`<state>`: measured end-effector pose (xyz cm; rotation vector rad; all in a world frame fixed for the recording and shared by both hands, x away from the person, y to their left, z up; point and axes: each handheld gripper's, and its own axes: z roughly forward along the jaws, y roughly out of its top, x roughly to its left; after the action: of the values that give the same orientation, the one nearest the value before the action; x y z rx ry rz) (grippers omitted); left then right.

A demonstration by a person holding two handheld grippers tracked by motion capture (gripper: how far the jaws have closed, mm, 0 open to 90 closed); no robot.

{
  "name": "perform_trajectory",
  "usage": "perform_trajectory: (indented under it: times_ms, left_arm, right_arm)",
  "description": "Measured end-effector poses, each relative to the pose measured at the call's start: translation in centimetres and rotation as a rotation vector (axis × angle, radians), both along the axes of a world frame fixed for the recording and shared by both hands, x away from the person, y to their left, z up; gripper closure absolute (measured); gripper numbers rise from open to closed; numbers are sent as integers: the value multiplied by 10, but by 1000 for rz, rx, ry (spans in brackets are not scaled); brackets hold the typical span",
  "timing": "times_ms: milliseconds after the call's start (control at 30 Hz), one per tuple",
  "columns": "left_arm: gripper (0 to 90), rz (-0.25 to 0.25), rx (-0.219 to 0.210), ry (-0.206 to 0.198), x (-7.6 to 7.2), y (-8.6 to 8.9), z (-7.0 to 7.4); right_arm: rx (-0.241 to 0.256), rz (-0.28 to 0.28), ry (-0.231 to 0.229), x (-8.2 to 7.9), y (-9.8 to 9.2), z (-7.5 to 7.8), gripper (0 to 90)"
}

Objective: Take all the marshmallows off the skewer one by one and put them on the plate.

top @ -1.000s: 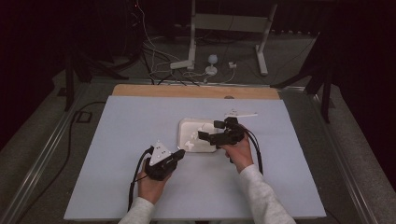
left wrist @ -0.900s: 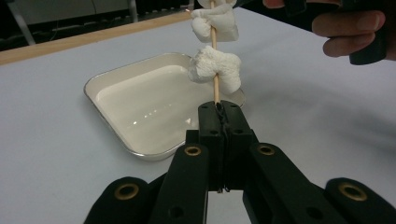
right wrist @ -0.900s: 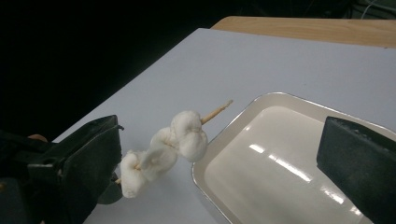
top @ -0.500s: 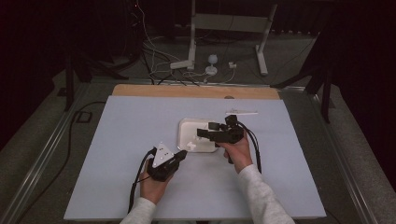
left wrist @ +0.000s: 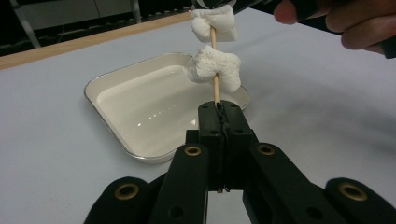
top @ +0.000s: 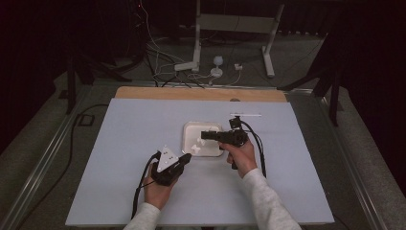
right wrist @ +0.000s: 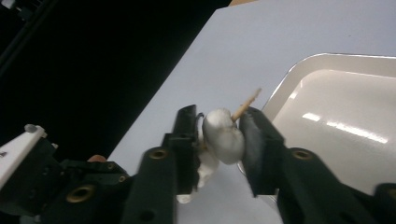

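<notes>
Two marshmallows on a wooden skewer, held over a white tray.

The skewer [left wrist: 215, 84] stands upright above the near edge of the tray [left wrist: 116, 135], its lower end pinched between the pressed-together left tongs [left wrist: 220, 114]. The upper marshmallow [right wrist: 225, 135] sits between the right tongs [right wrist: 219, 140], which close on its sides near the skewer's tip; the lower marshmallow [left wrist: 214, 67] hangs just beneath it. The tray rests on the pale blue desk [top: 119, 139].
</notes>
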<state>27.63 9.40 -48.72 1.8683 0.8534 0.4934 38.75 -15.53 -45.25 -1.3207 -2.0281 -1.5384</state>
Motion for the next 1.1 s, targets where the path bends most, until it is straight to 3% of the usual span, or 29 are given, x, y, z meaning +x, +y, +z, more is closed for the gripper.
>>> perform_trajectory:
  times_ms: [133,567,667,800,967,1100]
  left_arm:
    - [900,3,20,-7,0,0,0]
    - [900,10,53,-44,-3,-2,2]
    - [900,22,76,-50,-3,-2,1]
    - [900,23,77,-49,-5,-2,1]
    - [900,34,76,-41,-4,-2,-1]
    - [900,34,81,-45,-4,-3,0]
  right_arm:
    - [3,6,18,1,-1,1,770]
    - [-12,-14,-13,1,-3,17,814]
    - [-10,-16,-9,2,-2,16,817]
    - [-6,1,-10,3,0,13,813]
    - [-2,13,-3,3,4,10,745]
    - [-12,21,19,4,10,5,764]
